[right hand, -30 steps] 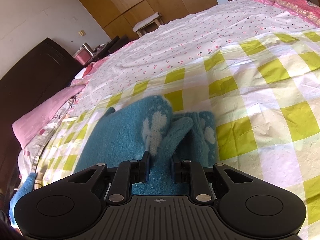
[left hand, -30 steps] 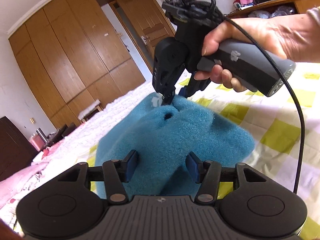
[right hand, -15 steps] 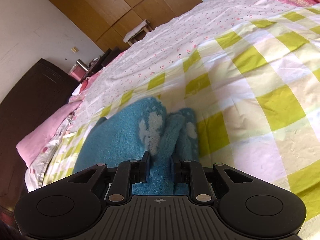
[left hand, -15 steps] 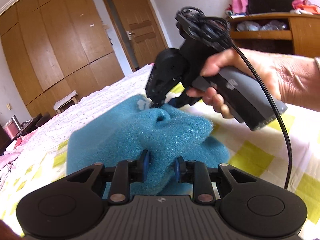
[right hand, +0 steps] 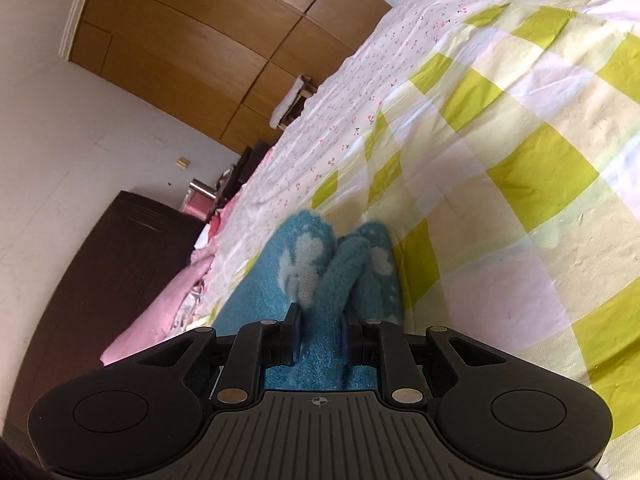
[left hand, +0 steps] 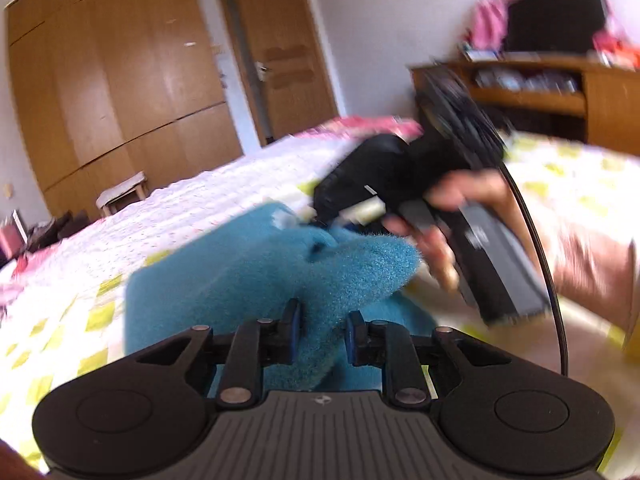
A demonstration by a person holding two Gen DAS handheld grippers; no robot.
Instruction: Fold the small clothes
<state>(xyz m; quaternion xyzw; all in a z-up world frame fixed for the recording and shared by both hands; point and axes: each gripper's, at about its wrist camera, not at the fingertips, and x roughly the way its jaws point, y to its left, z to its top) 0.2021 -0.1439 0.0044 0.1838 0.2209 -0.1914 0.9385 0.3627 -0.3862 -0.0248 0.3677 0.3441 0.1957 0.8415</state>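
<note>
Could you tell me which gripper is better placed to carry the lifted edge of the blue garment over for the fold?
Probably the right gripper: it pinches the blue garment at its raised edge. The left gripper grips a fold lower down, nearer the checked bedsheet.

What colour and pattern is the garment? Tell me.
Teal fuzzy garment with white patches, clearest in the right wrist view.

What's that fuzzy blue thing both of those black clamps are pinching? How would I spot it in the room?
Start at the big bed with the yellow-and-white checked sheet. On it lies a fluffy teal garment, bunched up where the left gripper and right gripper pinch it. It is the only blue, furry thing there, with white patches on it.
</note>
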